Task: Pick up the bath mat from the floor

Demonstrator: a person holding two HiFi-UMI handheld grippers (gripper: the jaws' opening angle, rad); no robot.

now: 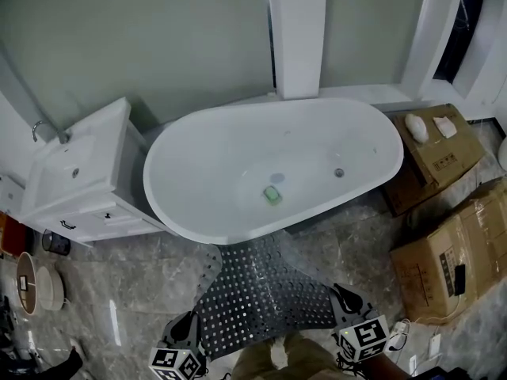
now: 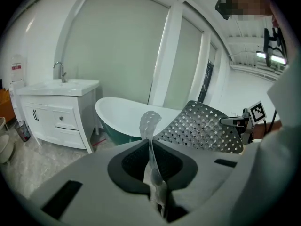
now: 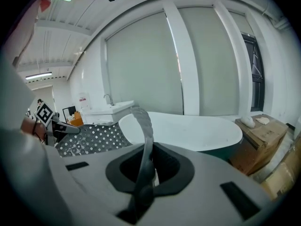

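We hold the grey perforated rubber bath mat (image 1: 265, 291) by its near corners.
The left gripper (image 1: 192, 321) and right gripper (image 1: 344, 295) each have fingers clenched on a mat edge. The sheet stretches between them, over the grey marble floor (image 1: 142, 291) before the white oval bathtub (image 1: 238, 157).

Your bath mat (image 1: 265, 295): dark grey, grid of pale square holes. Bathtub (image 1: 222, 165) white inside, teal outside. Vanity (image 1: 87, 172) white. Cardboard boxes (image 1: 440, 264) brown. Floor (image 1: 135, 291) grey, marble-veined.
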